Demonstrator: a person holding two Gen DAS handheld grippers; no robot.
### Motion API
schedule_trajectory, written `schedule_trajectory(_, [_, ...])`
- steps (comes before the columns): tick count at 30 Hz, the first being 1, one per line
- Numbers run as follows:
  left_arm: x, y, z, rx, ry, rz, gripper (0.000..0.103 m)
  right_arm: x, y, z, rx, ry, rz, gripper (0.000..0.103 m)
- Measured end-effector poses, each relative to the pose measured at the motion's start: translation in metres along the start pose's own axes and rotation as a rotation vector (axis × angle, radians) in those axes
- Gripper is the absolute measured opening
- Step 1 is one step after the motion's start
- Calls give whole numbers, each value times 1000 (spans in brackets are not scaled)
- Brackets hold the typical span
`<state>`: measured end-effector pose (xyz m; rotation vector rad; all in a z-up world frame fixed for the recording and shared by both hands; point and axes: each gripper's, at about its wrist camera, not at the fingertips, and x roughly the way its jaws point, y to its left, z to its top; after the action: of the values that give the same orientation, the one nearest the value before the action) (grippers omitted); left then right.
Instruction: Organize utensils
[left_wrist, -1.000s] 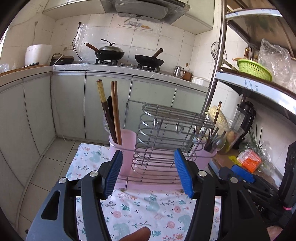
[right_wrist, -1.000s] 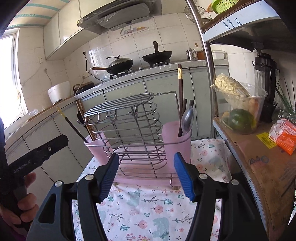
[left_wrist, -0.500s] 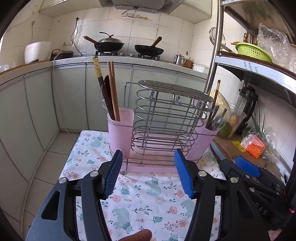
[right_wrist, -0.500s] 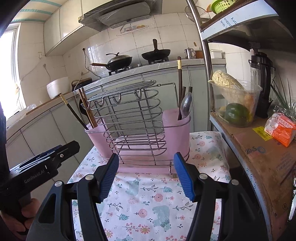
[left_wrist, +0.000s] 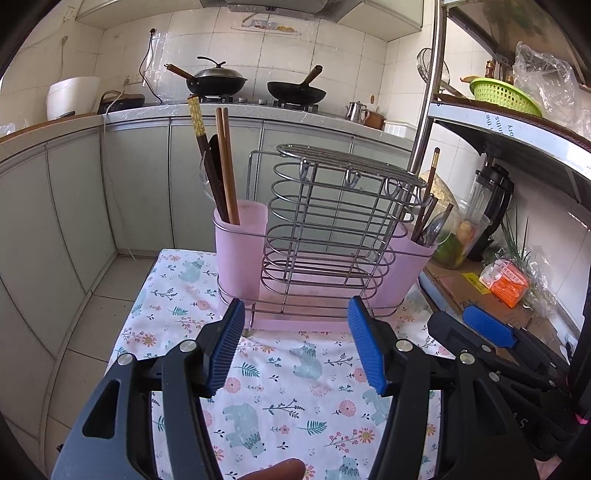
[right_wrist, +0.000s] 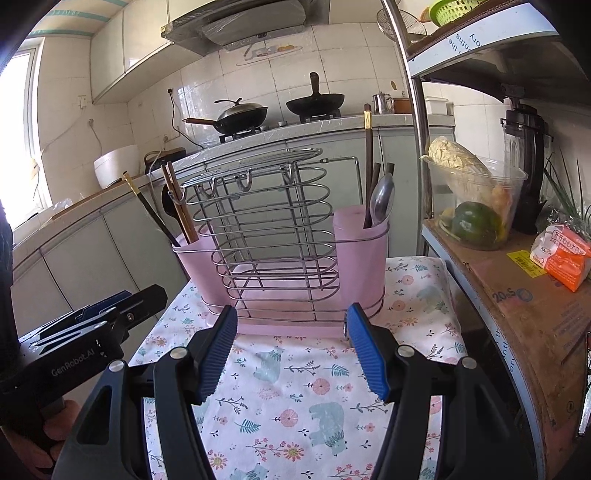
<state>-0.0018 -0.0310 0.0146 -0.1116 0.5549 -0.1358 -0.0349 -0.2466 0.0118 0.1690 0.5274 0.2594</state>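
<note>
Rack (left_wrist: 325, 229) of steel wire, upright on the floral-clothed surface (left_wrist: 280, 373), at 12 o'clock from both grippers. Pink cup (left_wrist: 240, 251) clipped on the rack's left end in the left wrist view, at about 11 o'clock from the left gripper (left_wrist: 295, 347), holding chopsticks (left_wrist: 223, 166) that lean and stick out above its rim. Second pink cup (right_wrist: 360, 254) on the other end, at 1 o'clock from the right gripper (right_wrist: 291, 349), holding a metal spoon (right_wrist: 382, 201) and a few dark sticks. Middle wire basket of the rack with nothing visible inside.

Left gripper spread wide, blue pads apart with only cloth between them, just short of the rack's pink base tray (left_wrist: 299, 323). Right gripper likewise spread wide, gripping nothing, tips near the same tray edge. Seen from the right wrist view, left gripper at 9 o'clock, low beside the surface, held in a hand (right_wrist: 40, 439).

Shelf unit (right_wrist: 524, 291) at 3 o'clock, carrying a clear bowl of vegetables (right_wrist: 474, 206), a blender (right_wrist: 526, 162) and an orange packet (right_wrist: 563, 256). Kitchen counter beyond, at 12 o'clock, with two woks (left_wrist: 255, 83) on the stove.
</note>
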Motion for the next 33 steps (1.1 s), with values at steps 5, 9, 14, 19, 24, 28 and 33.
schedule_trajectory(5, [3, -1, -1, 0, 10, -7, 58, 3, 0, 0, -4, 9, -3, 61])
schedule_trajectory(9, [5, -3, -3, 3, 17, -14, 58, 6, -1, 0, -3, 16, -6, 61])
schedule_trajectory(14, [8, -4, -5, 4, 23, -17, 58, 9, -1, -1, -7, 23, -6, 61])
schedule_trajectory(19, [9, -5, -6, 2, 28, -16, 58, 11, -1, -1, -10, 28, -7, 61])
schedule_trajectory(24, [10, -5, -6, 2, 30, -16, 58, 12, -1, -2, -10, 31, -7, 61])
schedule_trajectory(28, [11, -5, -8, 3, 35, -15, 58, 14, -2, -3, -9, 36, -7, 61])
schedule_trajectory(33, [13, -6, -9, 4, 39, -15, 59, 14, -2, -3, -8, 38, -6, 61])
